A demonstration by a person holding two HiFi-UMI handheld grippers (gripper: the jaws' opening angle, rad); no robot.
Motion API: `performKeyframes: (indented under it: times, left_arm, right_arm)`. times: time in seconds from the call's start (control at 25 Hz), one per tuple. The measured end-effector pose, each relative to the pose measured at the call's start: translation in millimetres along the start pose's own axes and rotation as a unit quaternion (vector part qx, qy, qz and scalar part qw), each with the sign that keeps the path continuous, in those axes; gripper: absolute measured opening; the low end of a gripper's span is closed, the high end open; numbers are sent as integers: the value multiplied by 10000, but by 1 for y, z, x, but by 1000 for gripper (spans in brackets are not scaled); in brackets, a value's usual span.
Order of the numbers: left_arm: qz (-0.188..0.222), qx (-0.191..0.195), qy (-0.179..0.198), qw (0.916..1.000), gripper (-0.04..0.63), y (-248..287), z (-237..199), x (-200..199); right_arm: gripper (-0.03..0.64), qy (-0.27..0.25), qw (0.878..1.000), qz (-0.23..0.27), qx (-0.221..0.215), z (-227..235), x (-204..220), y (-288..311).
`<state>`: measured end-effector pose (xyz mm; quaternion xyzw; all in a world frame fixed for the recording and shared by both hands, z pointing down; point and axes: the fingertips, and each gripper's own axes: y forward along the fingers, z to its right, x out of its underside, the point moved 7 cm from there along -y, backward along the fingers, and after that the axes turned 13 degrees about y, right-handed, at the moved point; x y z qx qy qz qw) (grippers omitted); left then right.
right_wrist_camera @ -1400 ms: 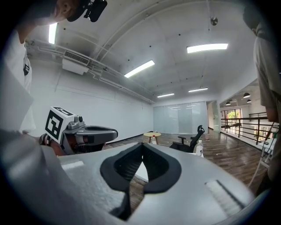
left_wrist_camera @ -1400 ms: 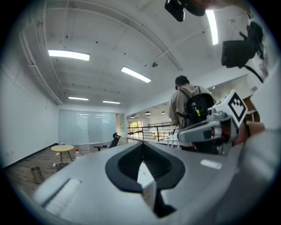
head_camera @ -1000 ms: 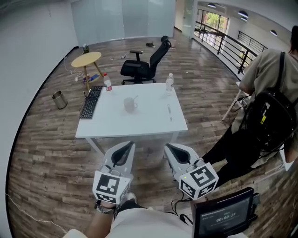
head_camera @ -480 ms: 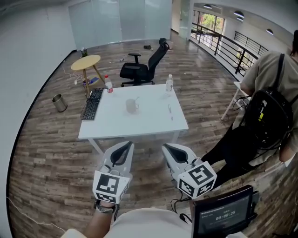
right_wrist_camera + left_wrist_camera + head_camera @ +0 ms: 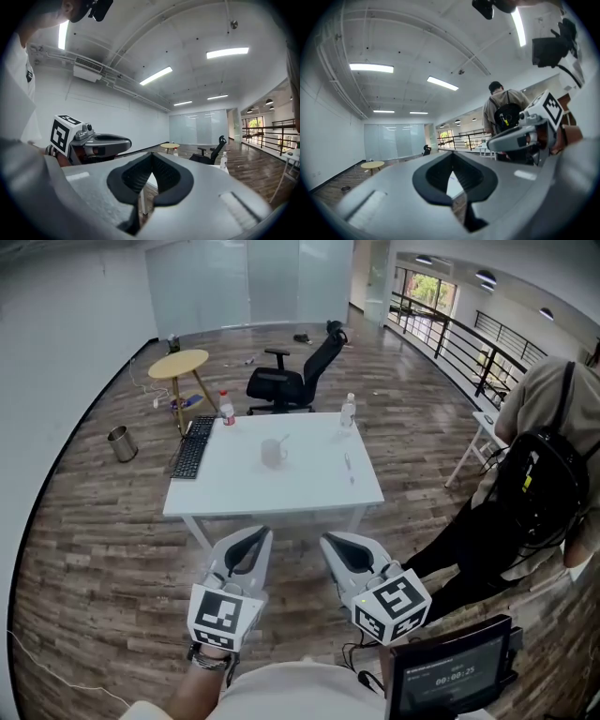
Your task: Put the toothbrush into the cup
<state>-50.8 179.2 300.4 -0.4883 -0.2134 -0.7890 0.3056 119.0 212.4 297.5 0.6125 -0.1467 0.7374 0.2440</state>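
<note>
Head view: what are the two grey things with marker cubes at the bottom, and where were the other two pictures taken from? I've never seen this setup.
Those are hand-held tools, not a robot. A person holds a left gripper and a right gripper, each with two jaws. The head view comes from a camera on that person's head, looking down. The other two pictures come from cameras riding on the grippers, looking along their jaws. In both, the jaws are together with nothing between them. Ahead stands a white table carrying a cup, a toothbrush lying apart to its right, a keyboard and two bottles.
</note>
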Motion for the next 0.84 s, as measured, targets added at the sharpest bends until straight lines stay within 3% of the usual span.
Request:
performKeyframes:
  times: [0.84]
  left_arm:
    - [4,78,-90,9999,8,-11,0,8]
  right_arm:
    - [3,-315,9993,-169,143,-16,4,3]
